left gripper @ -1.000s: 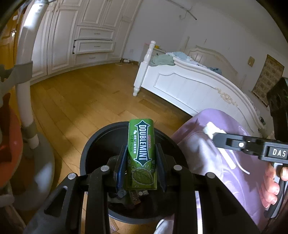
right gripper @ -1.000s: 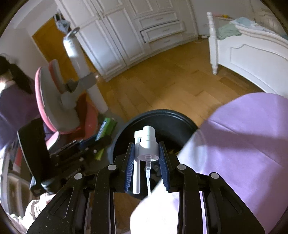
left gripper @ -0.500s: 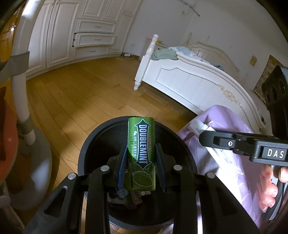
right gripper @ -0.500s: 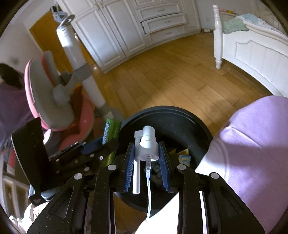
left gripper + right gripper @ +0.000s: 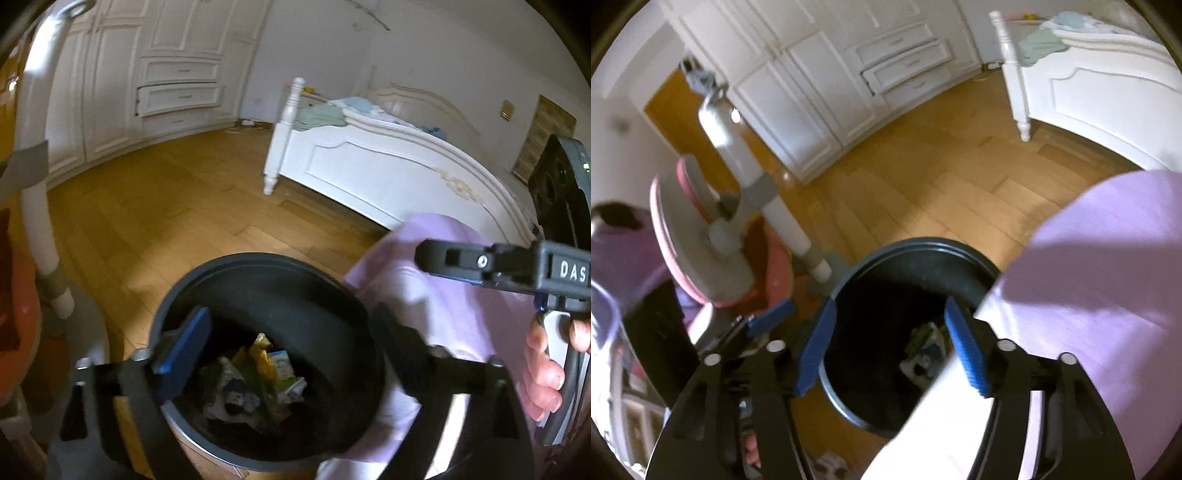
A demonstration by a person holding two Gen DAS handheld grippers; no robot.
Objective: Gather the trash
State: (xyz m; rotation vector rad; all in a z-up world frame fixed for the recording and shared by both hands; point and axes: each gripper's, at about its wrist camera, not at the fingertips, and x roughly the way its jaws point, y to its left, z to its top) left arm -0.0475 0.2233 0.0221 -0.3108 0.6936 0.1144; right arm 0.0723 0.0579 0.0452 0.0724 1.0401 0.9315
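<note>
Trash sits at the bottom of the dark round bin, straight below and ahead of both grippers: crumpled wrappers, a yellowish packet, a small carton, some grey-white scraps. Same pile shows dimly in the right wrist view

Left gripper: jaws have just been opening and now stand wide, nothing between them, blue pad clear of everything, hovering right over the bin mouth. Right gripper: jaws have just been opening too, about half spread, nothing between the pads, only the bin interior visible through the gap. From the left wrist view the right gripper comes in from the side over the bin's far rim, the person's hand on its trigger

Reading: both drops look done, both tools empty over the bin. Can't pick out which pieces in the pile just landed; too dark and blurred

Left to do: can't tell from these views. Wooden floor beyond the bin looks bare as far as the bed. Purple cloth hides the area beside the right gripper, so anything there is unseen. Next move is probably back both off and scan for more
</note>
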